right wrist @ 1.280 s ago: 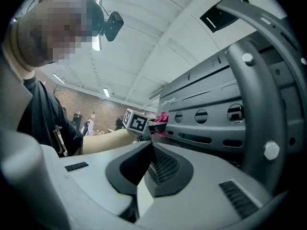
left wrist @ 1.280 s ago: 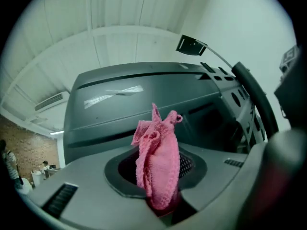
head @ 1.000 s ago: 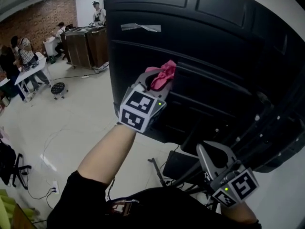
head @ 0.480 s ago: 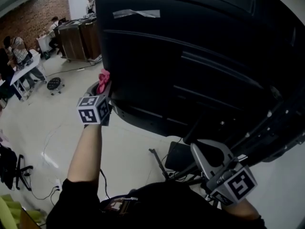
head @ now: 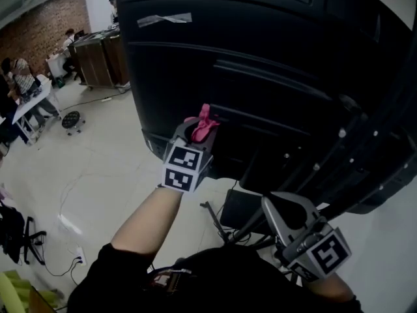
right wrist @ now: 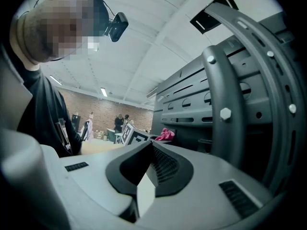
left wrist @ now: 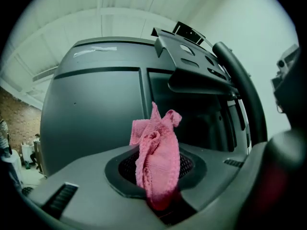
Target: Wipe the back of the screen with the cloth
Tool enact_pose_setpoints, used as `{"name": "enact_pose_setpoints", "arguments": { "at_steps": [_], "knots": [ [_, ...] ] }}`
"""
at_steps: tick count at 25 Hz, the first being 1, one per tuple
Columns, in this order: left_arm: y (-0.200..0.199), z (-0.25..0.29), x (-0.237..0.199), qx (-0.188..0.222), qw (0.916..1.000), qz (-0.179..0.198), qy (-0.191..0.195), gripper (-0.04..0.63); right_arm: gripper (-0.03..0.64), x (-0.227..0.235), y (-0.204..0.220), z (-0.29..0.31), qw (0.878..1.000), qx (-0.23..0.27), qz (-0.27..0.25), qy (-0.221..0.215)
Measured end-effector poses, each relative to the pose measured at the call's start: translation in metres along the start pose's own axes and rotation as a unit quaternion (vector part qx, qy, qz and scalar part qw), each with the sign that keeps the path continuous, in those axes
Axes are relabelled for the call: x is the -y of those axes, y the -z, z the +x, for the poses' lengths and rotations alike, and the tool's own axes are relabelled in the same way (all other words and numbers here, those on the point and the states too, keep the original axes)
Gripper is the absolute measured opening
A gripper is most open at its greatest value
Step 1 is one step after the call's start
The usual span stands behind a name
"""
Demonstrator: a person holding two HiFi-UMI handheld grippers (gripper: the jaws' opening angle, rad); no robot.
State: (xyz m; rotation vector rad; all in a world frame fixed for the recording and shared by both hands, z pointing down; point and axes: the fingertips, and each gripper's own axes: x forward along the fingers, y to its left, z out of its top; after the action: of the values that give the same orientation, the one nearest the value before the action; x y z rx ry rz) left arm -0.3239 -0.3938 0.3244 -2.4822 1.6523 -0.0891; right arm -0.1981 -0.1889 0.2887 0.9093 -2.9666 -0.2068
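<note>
Left gripper [head: 195, 134] is gripping the pink cloth [head: 204, 122]: its jaws are closing fully on the lower end of the cloth, and the rest is standing up bunched above the jaw tips. The person's bare forearm [head: 140, 220] is reaching up and forward, holding this gripper at the lower part of the black back of the screen [head: 260, 57], near its bottom edge. The cloth is lying right against or just short of the ribbed panel; contact cannot be confirmed from either view. A strip of grey tape [head: 164, 19] is sitting on the upper left of the panel.

Right gripper [head: 277, 207] is hanging low at the person's right, beneath the screen and beside the dark metal stand frame [head: 365, 149]. Its jaws are meeting at the tips and are holding nothing.

In the background to the left, people are sitting and standing at tables [head: 29, 93] before a brick wall [head: 39, 25], well apart from the screen
</note>
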Motion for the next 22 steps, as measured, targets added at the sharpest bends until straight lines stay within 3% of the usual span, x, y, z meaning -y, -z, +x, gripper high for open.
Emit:
{"name": "enact_pose_setpoints", "arguments": {
  "at_steps": [3, 5, 11, 16, 19, 22],
  "knots": [
    [0.001, -0.001, 0.0, -0.002, 0.9995, -0.018, -0.025, 0.095, 0.0, 0.012, 0.005, -0.019, 1.0, -0.001, 0.007, 0.006],
    [-0.001, -0.003, 0.007, 0.004, 0.9995, -0.024, -0.021, 0.095, 0.0, 0.017, 0.006, -0.027, 1.0, 0.001, 0.007, 0.008],
    [-0.005, 0.025, 0.074, 0.004, 0.9984, -0.022, 0.053, 0.095, 0.0, 0.025, 0.009, -0.038, 1.0, 0.004, 0.01, 0.021],
    [-0.013, 0.032, 0.112, 0.016, 0.9919, -0.041, 0.119, 0.094, 0.0, 0.022, 0.008, -0.034, 1.0, -0.005, 0.014, 0.023],
    [-0.006, 0.012, 0.074, 0.019, 0.9923, -0.054, 0.11, 0.094, 0.0, 0.018, 0.009, -0.009, 1.0, -0.011, 0.013, 0.006],
    [0.026, -0.032, -0.031, 0.002, 0.9975, -0.067, 0.02, 0.092, 0.0, 0.01, 0.009, 0.022, 1.0, -0.014, 0.012, -0.019]
  ]
}}
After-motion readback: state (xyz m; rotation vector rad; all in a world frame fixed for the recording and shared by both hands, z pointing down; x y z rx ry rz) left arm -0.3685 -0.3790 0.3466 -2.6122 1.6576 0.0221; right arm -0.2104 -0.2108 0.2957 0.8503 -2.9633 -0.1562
